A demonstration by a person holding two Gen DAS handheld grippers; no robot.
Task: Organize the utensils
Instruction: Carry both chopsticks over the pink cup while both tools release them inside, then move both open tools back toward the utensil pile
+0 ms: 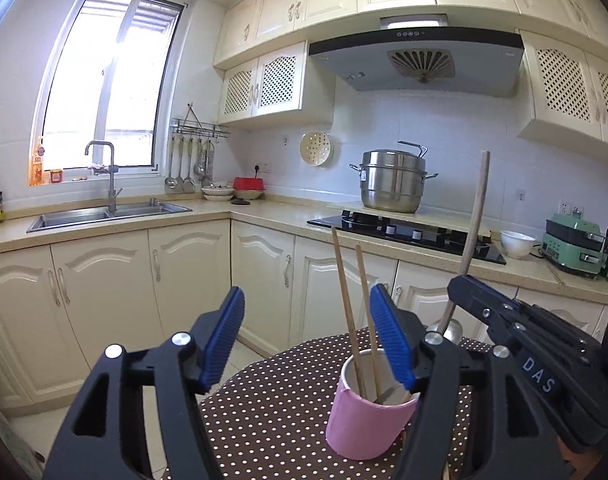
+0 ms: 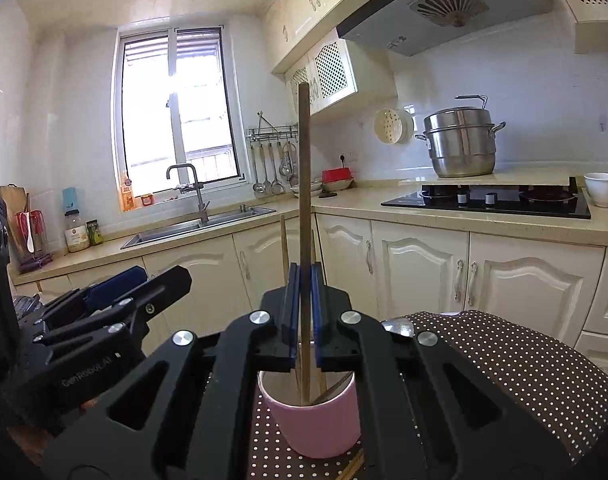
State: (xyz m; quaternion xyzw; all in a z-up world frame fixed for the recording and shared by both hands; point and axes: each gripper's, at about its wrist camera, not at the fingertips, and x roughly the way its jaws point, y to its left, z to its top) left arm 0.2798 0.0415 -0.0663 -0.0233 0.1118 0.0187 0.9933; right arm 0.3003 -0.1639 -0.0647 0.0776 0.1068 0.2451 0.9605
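We see one pink cylindrical paper cup (image 1: 370,412) on the brown polka-dotted table (image 1: 271,404), holding two thin wooden chopsticks (image 1: 346,300). The left claw (image 1: 308,344) is spread, nothing between its pads. The right claw (image 2: 304,312) is pinching one long wooden-handled utensil (image 2: 304,184), upright, its lower end inside the cup.

You have the cup (image 1: 370,412) standing on the cloth-covered table (image 1: 271,412), toward its near edge. Two chopsticks (image 1: 346,304) stand in the cup, leaning toward its left rim. The ladle (image 1: 470,236) stands upright to the right of the cup, its bowl down near the table's far edge. Behind the table, the counter (image 1: 263,212) carries the sink (image 1: 103,214) at its left end and the stove (image 1: 408,234) to the right.
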